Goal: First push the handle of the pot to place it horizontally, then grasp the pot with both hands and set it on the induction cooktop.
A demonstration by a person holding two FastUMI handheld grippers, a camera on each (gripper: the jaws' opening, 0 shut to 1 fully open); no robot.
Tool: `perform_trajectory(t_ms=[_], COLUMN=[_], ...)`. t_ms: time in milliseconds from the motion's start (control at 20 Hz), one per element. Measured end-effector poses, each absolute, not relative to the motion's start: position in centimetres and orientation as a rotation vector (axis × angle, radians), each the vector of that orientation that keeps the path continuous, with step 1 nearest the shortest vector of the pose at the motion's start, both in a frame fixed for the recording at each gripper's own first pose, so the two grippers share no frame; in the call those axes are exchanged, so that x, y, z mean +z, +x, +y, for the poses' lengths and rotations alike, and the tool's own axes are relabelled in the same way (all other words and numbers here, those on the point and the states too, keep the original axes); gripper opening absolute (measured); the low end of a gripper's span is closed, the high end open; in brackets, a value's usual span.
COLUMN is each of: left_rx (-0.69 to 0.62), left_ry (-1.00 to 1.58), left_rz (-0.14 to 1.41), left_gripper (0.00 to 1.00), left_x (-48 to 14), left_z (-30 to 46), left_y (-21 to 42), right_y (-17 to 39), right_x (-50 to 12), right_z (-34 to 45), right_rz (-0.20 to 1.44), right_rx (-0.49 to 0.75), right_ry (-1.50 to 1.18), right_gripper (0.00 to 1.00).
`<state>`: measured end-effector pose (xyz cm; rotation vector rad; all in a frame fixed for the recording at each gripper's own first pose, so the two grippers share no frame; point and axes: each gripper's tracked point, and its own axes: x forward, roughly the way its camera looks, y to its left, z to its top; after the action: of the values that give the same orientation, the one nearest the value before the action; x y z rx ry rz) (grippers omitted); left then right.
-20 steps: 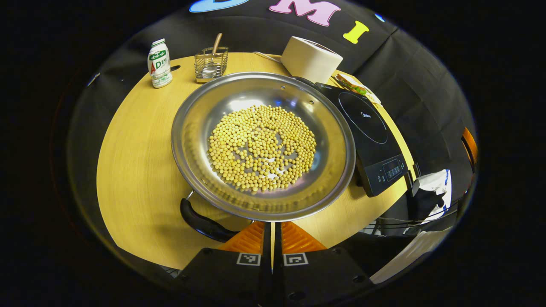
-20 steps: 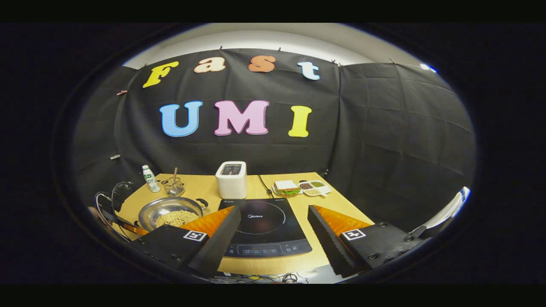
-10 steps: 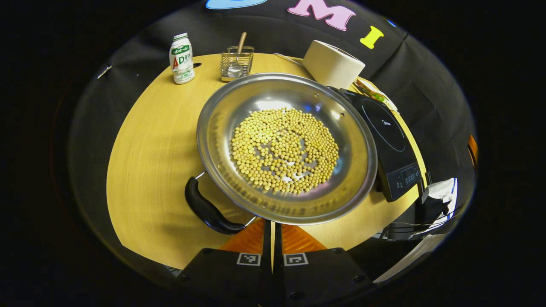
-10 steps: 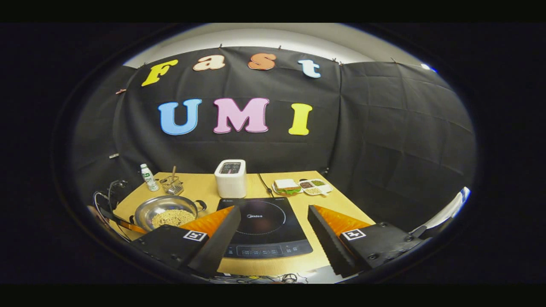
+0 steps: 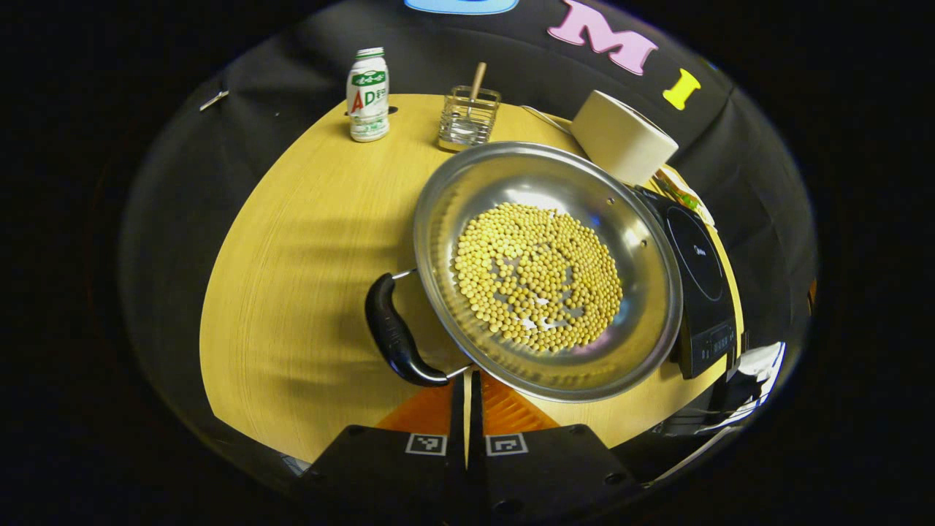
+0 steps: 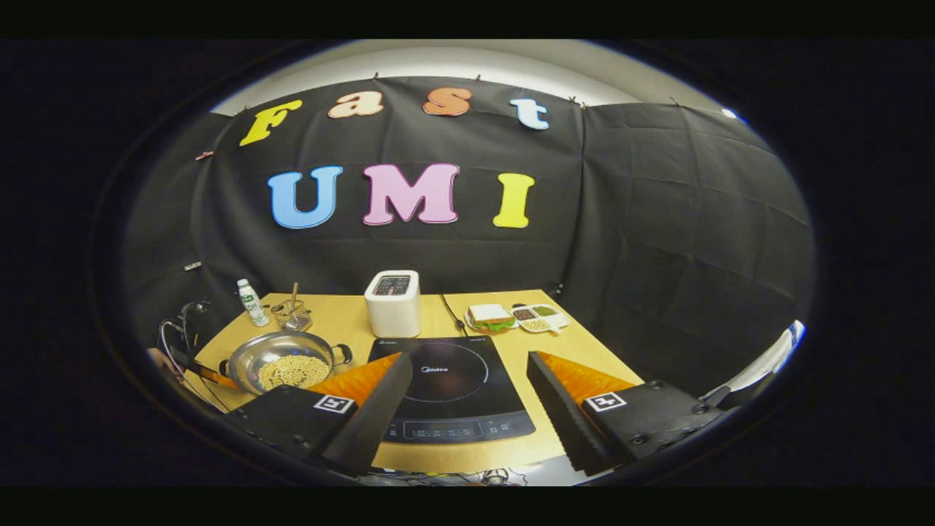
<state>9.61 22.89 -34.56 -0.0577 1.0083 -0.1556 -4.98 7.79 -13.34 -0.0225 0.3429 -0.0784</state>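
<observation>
1. The left gripper (image 5: 467, 387) is sitting with its two fingers pressed together – no gap between them, nothing caught there – right at the near rim of the pot (image 5: 548, 267).
2. The pot, a wide steel pan, is resting on the wooden table (image 5: 307, 241) and carrying a layer of soybeans (image 5: 539, 276) across its bottom.
3. Its black handle (image 5: 394, 340) is sticking out just left of the closed fingertips, close enough that I cannot tell whether they are touching it.
4. The far side of the pot is lying just beside the induction cooktop (image 5: 701, 285), not on it.
5. At the back of the table a small bottle (image 5: 367, 95) is standing upright, a wire holder (image 5: 467, 120) with a wooden-handled utensil is sitting near it, and a white toaster (image 5: 621, 139) is standing behind the pot.
6. The right gripper (image 6: 467, 398) is hanging above the near edge of the table with its fingers spread wide and gripping nothing – the cooktop's control panel is showing between them.
7. From that side the pot is lying to the left of the cooktop, and a sandwich (image 6: 489, 318) and a divided dish (image 6: 537, 319) are sitting at the back right.
</observation>
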Motion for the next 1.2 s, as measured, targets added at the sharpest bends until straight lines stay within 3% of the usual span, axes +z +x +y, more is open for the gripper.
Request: perform_trajectory(t_ms=[550, 1200], left_rx=[-0.030, -0.009], left_ry=[-0.087, -0.009], left_rz=[0.962, 0.945], left_gripper=[0.05, 0.05], left_x=[-33.6, -32.8], left_z=[26.3, 28.8], left_y=[14.5, 18.3], right_y=[-4.5, -3.4], right_x=[-14.5, -16.1], right_z=[8.7, 11.6], right_rz=[0.376, 0.427], right_rx=[-0.046, -0.010], right_ry=[-0.048, -0.038], right_gripper=[0.98, 0.99])
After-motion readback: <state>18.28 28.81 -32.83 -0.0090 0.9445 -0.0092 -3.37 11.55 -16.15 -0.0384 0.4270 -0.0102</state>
